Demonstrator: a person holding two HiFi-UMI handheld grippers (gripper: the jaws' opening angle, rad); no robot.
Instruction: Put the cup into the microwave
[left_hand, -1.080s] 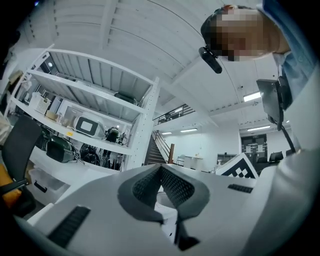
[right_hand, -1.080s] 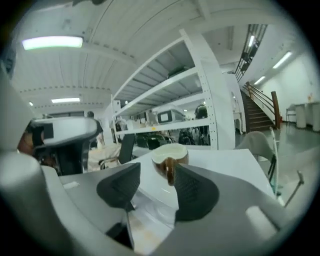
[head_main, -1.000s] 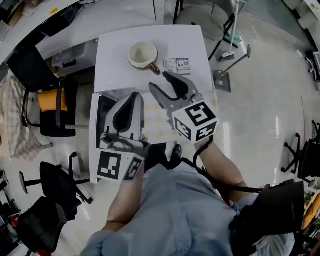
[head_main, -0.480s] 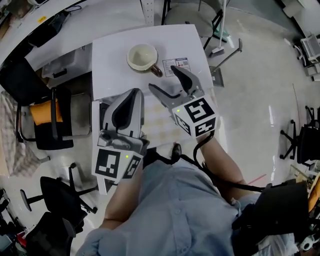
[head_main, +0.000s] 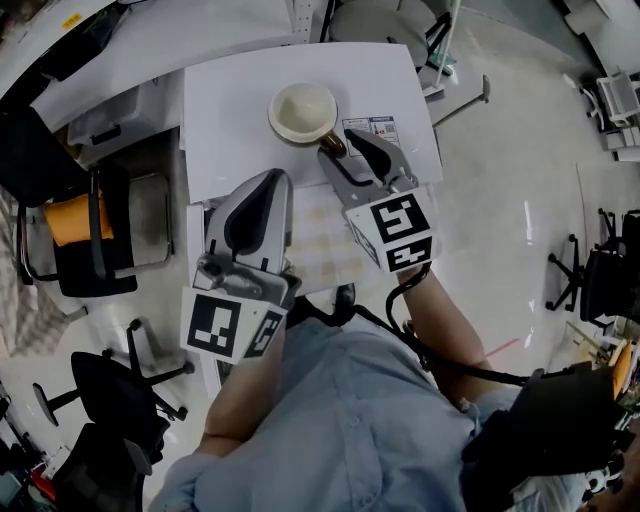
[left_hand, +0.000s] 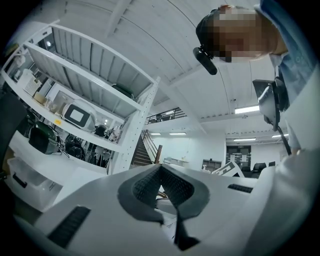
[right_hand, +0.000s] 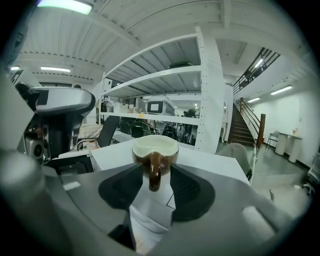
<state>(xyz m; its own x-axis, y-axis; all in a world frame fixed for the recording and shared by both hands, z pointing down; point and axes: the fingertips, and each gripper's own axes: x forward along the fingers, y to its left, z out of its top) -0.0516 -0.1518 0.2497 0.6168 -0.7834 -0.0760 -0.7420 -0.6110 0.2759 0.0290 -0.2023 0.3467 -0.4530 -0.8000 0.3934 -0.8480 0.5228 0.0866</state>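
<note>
the cup stands upright in the upper middle of the head view, on a white top that i take to be the roof of the microwave. its brown handle sticks out toward the lower right of the frame, straight at the right gripper. that is the relation the grasp turns on. in the right gripper view the handle hangs upright on the centre line, already between the two pads, with the cream bowl just beyond them. the jaws have just been closing, but a sliver of gap shows beside the handle, so i read them as parted and not yet pinching. the right gripper is plainly the nearer one. the left gripper sits lower and left of the cup, its jaws pressed together on nothing. a printed sticker lies flat on the white top just right of the handle and should not get in the way. below the top, between the two grippers, is a pale checked surface. at its left edge is a white panel with a dark window, probably the microwave's door swung open. no view shows the cavity itself, so my guess is that the cup must come off the roof toward the person and then down. the left gripper stands close to that path. a black chair with an orange cushion stands well apart at the left.
</note>
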